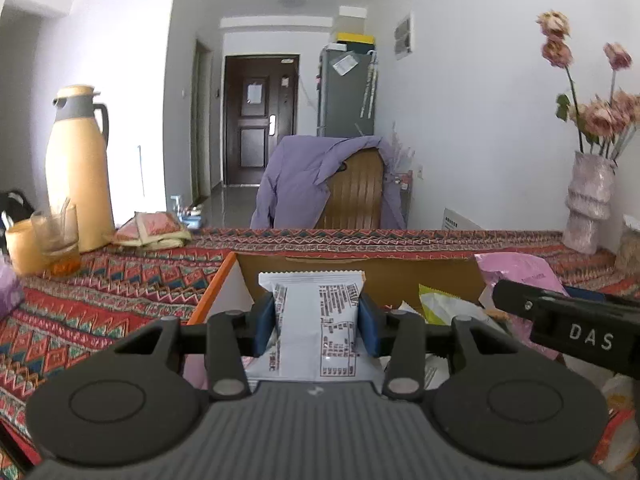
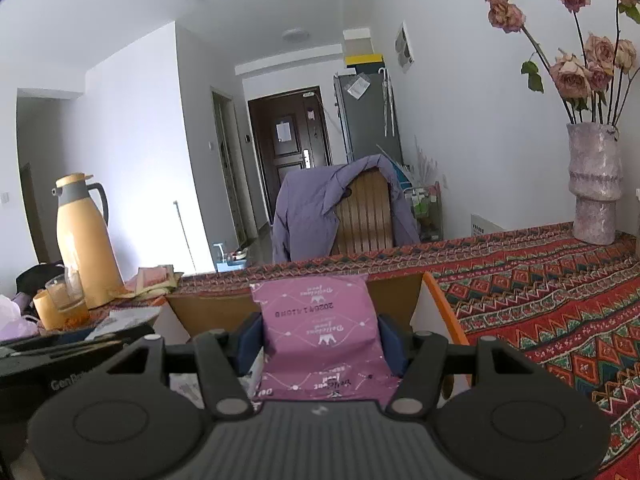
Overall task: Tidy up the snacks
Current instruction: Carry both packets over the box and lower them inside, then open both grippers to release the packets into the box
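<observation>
White packet [image 1: 316,320] between left tool [image 1: 316,326] pads.

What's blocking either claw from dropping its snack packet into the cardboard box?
Nothing visible. The left claw holds the white packet and the right claw the purple packet, both over the open cardboard box.

It was a home, dining corner of a small apt: patterned tablecloth [image 2: 540,280], yellow thermos [image 1: 78,172], dried roses in a vase [image 2: 595,184], purple jacket [image 1: 296,184] over a wooden chair [image 1: 354,192], fridge [image 1: 346,92] by the front door [image 1: 260,120].
</observation>
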Tool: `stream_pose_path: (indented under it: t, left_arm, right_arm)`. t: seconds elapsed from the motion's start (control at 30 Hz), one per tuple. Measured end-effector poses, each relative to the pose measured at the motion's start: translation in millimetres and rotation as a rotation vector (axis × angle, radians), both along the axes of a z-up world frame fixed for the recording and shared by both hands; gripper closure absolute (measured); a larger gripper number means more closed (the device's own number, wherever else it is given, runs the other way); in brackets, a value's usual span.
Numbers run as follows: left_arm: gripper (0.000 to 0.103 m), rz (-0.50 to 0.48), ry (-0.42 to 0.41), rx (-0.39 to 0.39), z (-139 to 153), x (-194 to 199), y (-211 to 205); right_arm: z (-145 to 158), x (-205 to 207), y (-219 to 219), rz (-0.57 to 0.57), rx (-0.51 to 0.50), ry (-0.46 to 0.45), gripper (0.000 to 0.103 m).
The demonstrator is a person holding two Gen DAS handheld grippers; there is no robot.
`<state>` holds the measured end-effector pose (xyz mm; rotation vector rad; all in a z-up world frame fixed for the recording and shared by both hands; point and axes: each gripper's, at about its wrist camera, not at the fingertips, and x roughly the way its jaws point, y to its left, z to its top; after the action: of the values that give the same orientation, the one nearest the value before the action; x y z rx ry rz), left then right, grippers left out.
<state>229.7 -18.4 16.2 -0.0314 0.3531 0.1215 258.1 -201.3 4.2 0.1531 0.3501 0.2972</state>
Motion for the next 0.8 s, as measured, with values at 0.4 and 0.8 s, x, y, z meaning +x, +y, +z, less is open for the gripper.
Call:
stream_pose_path:
  t: [0.4, 0.8]
  left_arm:
    - [0.028, 0.003, -0.027, -0.008, -8.9, -4.5, 2.6]
    - [0.000, 0.100, -0.069, -0.054, -5.2, -11.5, 19.1]
  right_arm:
    - [-7.6, 1.3, -3.5, -0.012, 0.010, 0.008, 0.039]
    - [-6.6, 0.9, -17.3, -0.027, 0.082, -0.009, 0.000]
